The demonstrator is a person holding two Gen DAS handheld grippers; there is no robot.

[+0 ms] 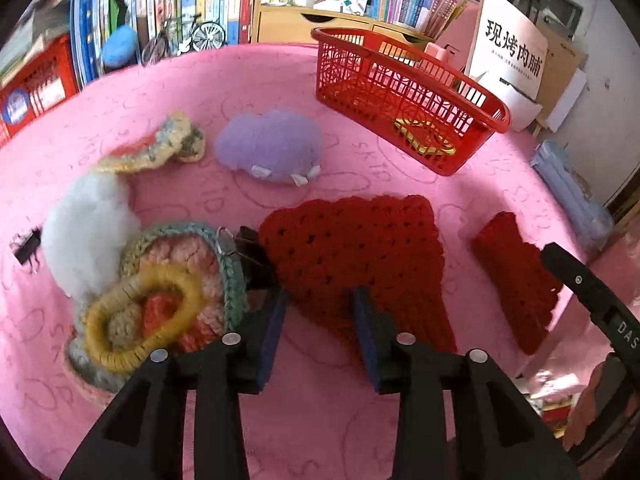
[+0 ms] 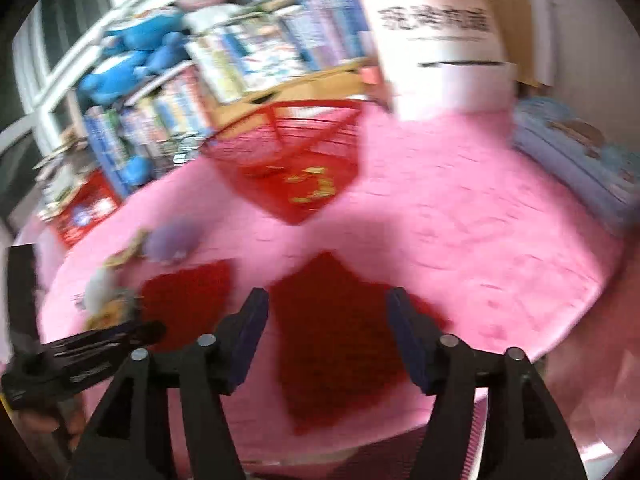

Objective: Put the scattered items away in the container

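Pink cloth covers the surface [image 1: 200, 92], which carries every item listed below.

Red basket [image 1: 404, 92]: the container. It stands far ahead of the left claw [image 1: 320, 320] and to its right, near the rear edge of the surface. A yellow item [image 1: 426, 140] lies on its floor. In the right wrist view the basket [image 2: 288, 160] sits far ahead of the right claw [image 2: 328, 328], slightly to its left.

Large red crochet piece [image 1: 352, 252]: lies flat just ahead of the left claw. Its near edge reaches between the two fingers, but the pads do not press on it; the left claw is released.

Small red crochet piece [image 1: 516, 280]: lies to the right of the left claw, apart from the large piece. In the right wrist view, which is blurred, this piece [image 2: 340, 340] lies under and between the fingers of the right claw. That claw is spread wide and clamps nothing.

Round multicoloured crochet piece [image 1: 172, 292]: just left of the left claw, with a yellow ring on top.

White fluffy item [image 1: 88, 232]: further left, touching the round piece.

Purple fluffy item [image 1: 272, 144]: ahead of the left claw, beyond the large red piece.

Pale crochet strip [image 1: 160, 148]: ahead and left, beside the purple item.

Black binder clip [image 1: 252, 252]: between the round piece and the large red piece.
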